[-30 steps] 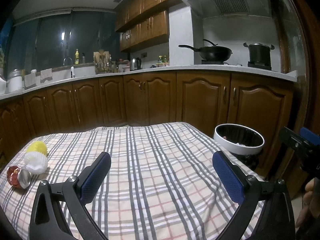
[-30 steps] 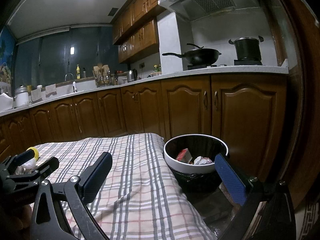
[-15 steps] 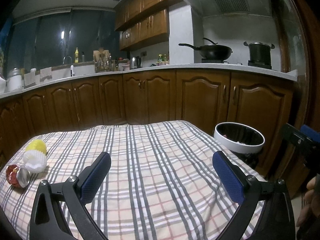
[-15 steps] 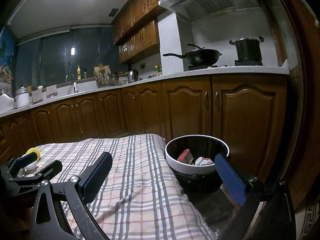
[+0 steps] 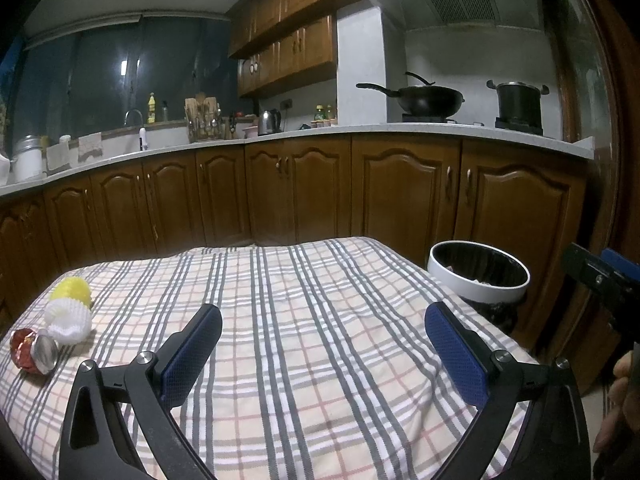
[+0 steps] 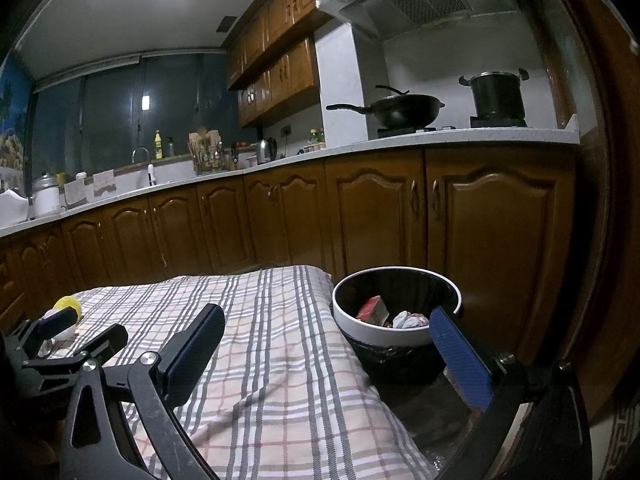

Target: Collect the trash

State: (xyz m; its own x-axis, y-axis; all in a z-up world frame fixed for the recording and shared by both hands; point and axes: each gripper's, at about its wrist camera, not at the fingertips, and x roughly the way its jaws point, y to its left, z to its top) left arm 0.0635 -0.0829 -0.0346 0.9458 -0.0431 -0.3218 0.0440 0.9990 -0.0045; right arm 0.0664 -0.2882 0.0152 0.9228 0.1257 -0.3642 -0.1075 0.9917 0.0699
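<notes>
Red crushed can (image 5: 32,351) lies on its side at the plaid cloth's (image 5: 304,344) left edge, silver end toward the camera, beside 2 foam nets. Both grippers (image 5: 320,344) (image 6: 326,344) hover spread and empty over bare cloth; bin (image 6: 396,332) stands right.

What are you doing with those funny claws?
A person is tidying trash off the checked tablecloth. Both the left gripper and right gripper are open and empty. A yellow foam net, white foam net and red crushed can wait on the cloth. The white-rimmed bin holds some trash.
</notes>
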